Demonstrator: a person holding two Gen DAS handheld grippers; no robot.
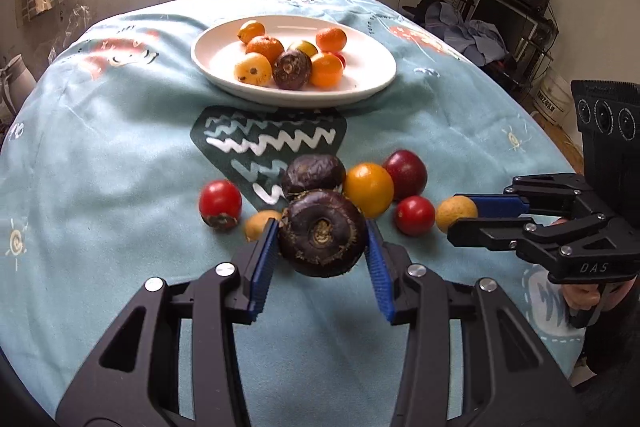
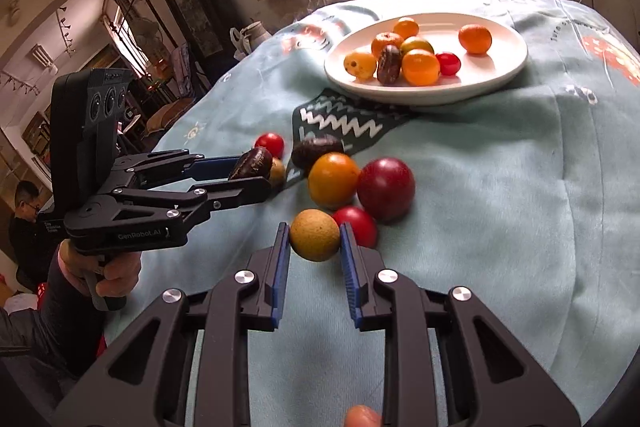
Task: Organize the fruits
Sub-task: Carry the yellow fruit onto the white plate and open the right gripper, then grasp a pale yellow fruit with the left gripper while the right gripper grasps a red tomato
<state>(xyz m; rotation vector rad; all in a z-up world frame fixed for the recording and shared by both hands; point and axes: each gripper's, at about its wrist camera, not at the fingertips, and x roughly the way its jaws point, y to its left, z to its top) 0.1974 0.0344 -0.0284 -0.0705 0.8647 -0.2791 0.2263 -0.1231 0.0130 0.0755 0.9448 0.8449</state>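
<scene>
The left tool (image 1: 322, 239) is gripping a dark purple-brown, flattened round water chestnut (image 1: 322, 231) between its blue ribbed pads (image 1: 264, 259), holding it just above the light blue printed cloth (image 1: 120, 155) covering the table. The right tool (image 2: 314, 239) is clamped on a small tan-yellow round fruit (image 2: 315, 235), which is sitting low against the cloth; whether it is resting on the cloth or is lifted clear cannot be told.

Loose fruit is lying in a cluster just beyond the two tools: a second dark water chestnut (image 1: 313, 174), an orange-yellow round tomato (image 1: 369, 189), a dark red plum-like fruit (image 1: 405, 174), a small red cherry tomato (image 1: 414, 215), a larger red tomato with a dried calyx (image 1: 220, 203) off to the left, and a small yellowish fruit (image 1: 260, 223) partly hidden behind the left tool's pad.

Farther back, a white oval ceramic plate (image 1: 372, 75) is sitting on the cloth, carrying several orange and yellow fruits, one dark water chestnut and a small red tomato. A person's hand (image 2: 116, 277) is holding the left tool's grip.
</scene>
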